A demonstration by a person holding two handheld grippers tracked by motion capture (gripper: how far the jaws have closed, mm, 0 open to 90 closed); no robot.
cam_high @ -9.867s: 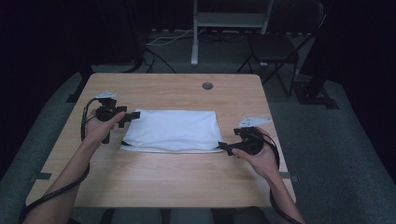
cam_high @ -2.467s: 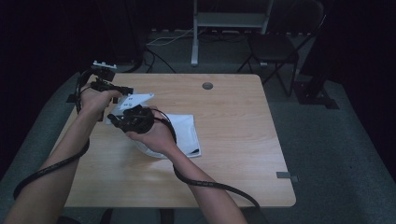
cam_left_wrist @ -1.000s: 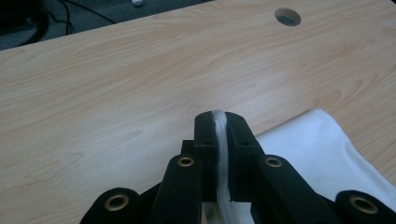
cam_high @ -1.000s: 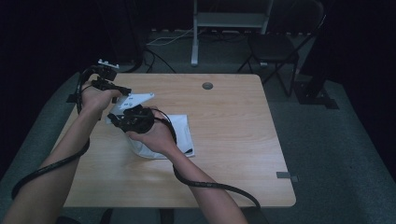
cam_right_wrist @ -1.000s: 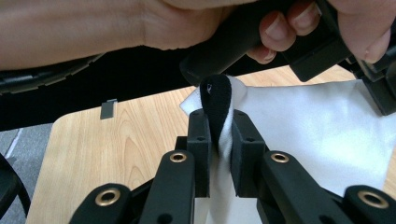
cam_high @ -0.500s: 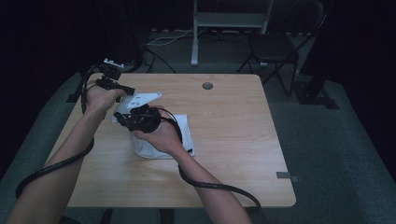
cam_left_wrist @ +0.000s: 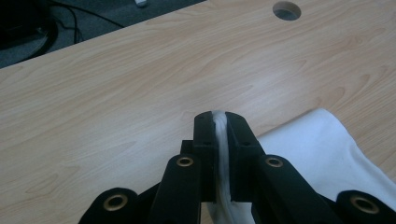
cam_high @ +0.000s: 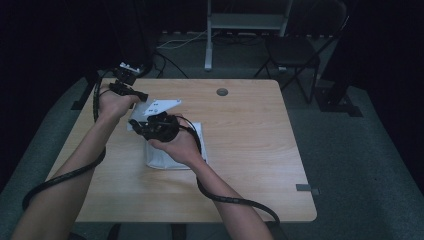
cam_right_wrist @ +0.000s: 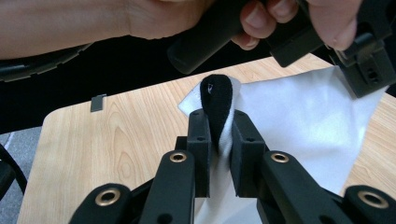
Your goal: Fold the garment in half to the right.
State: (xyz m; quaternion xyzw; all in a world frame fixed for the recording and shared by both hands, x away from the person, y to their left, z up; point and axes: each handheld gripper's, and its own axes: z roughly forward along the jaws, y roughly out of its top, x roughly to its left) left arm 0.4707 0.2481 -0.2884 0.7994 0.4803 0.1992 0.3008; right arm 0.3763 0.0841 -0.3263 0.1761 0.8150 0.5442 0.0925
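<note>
High view: the white cloth (cam_high: 172, 150) lies folded on the left half of the table (cam_high: 250, 125), its long axis running near to far; the left gripper (cam_high: 127, 89) sits at the far-left corner of the cloth and the right gripper (cam_high: 150, 127) just near and right of it, so both hands crowd the far end and the folded bulk lies toward the near side. Left gripper view: the left gripper (cam_left_wrist: 220, 122) is clamped on a thin white edge of cloth (cam_left_wrist: 327, 149), the rest trailing to the right. Right gripper view: the right gripper (cam_right_wrist: 218, 122) is closed on a cloth (cam_right_wrist: 299, 116) corner with a black tab (cam_right_wrist: 216, 105) standing between the jaws; the other hand (cam_right_wrist: 280, 18) is just beyond.
</note>
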